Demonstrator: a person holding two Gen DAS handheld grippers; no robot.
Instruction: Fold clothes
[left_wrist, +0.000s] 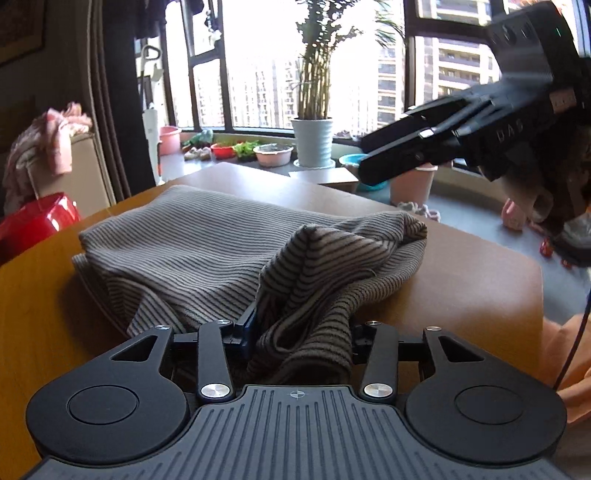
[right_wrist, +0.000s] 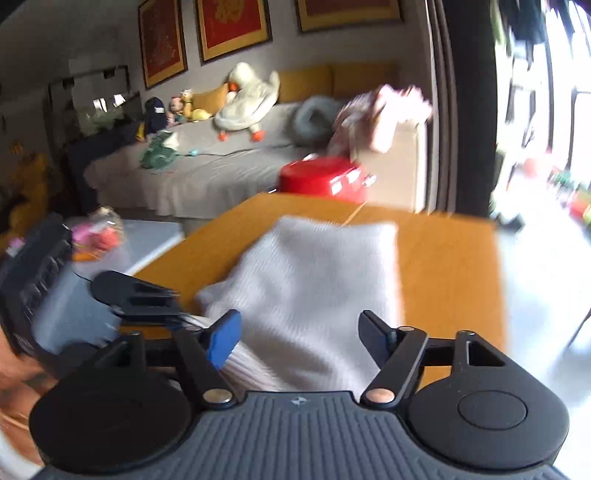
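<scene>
A bunched fold of the striped garment, partly doubled on the table, is clamped in the left gripper, while the right gripper is held open above it, so flattening seems left.

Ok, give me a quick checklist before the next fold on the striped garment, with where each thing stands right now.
1. Left gripper has cloth between its fingers: ok, bunched garment fills the gap.
2. Right gripper open and empty: ok, fingers spread, nothing clamped.
3. Right gripper clear of the garment: ok, left view shows it raised in the air.
4. Far part of garment flat on table: ok; the near part is rumpled: not ok.
5. Garment fully on table: ok, its edges lie inside the rim.
6. Right view sharp enough to aim: not ok, blurred.
</scene>
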